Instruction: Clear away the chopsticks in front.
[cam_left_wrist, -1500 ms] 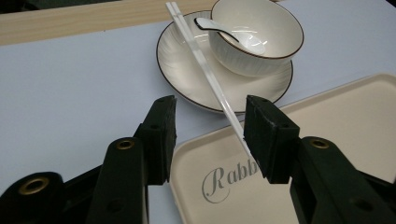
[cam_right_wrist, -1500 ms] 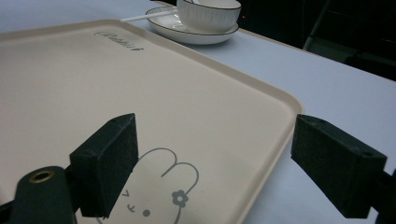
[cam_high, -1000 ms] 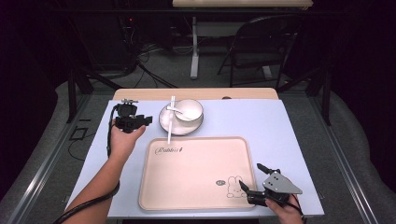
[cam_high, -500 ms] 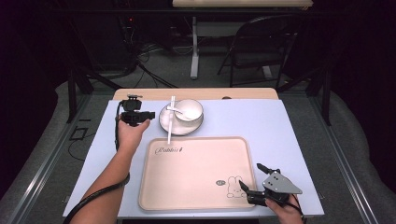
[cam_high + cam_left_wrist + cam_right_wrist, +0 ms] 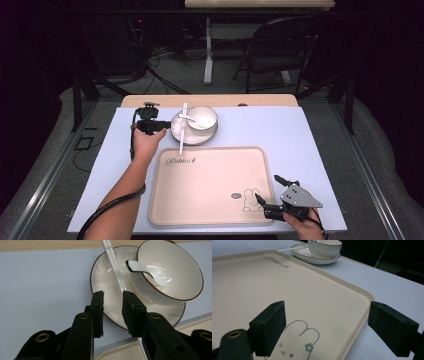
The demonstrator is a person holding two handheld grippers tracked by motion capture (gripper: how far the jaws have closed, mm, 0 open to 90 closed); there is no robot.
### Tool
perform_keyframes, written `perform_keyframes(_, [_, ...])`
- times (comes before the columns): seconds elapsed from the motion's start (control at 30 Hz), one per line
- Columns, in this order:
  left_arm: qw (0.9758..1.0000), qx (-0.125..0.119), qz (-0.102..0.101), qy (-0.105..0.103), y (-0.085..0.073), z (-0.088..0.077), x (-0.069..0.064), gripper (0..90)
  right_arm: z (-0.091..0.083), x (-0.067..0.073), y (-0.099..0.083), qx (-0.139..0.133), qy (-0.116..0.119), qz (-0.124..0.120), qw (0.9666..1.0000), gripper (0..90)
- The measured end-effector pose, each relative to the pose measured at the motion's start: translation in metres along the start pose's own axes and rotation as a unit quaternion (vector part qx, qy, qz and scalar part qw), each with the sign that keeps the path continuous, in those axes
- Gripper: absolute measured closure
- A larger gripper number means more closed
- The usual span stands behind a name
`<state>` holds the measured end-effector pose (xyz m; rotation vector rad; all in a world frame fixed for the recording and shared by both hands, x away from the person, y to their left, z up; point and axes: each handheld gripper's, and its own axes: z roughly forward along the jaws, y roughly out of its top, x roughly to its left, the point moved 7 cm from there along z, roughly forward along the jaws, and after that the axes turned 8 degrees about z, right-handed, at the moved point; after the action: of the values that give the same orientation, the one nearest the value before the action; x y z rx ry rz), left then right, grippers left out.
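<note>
A white plate (image 5: 175,132) with a dark rim stands at the table's back. It carries a white bowl (image 5: 204,121) with a spoon (image 5: 187,118) in it, and white chopsticks (image 5: 182,134) lie across its left side. My left gripper (image 5: 161,125) is at the plate's left rim. Its jaws have just been closing. In the left gripper view the gripper (image 5: 112,293) hangs over the plate (image 5: 105,277) with a gap left; the chopsticks (image 5: 113,260) run past the right pad, not pinched. My right gripper (image 5: 327,315) stands open astride the tray's near right edge (image 5: 362,293).
A beige tray (image 5: 210,175) with a rabbit print takes up the table's front middle, one chopstick end over its far rim. A wooden strip (image 5: 260,100) borders the table's back edge. A folding chair (image 5: 272,47) and a desk leg stand beyond it.
My left hand has moved right, up to the plate's rim, and its jaws have narrowed. The right gripper has stayed at the tray's near right corner.
</note>
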<state>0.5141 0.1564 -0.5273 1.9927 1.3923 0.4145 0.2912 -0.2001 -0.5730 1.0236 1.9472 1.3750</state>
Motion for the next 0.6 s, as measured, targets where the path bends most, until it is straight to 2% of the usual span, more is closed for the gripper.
perform_keyframes(0.3, [0.9999,0.003,-0.012,-0.012,0.003,0.016,-0.005,71.5,0.000,0.001,0.000,-0.001,0.003,-0.003,1.0000,14.2])
perform_keyframes(0.4, [0.9996,0.001,-0.023,-0.015,0.004,0.021,-0.006,71.5,-0.001,0.002,0.000,-0.001,0.005,-0.004,1.0000,14.2])
perform_keyframes(0.6, [0.9996,0.002,-0.025,-0.016,0.006,0.029,-0.007,73.2,0.000,0.002,0.000,0.000,0.007,-0.006,1.0000,14.3])
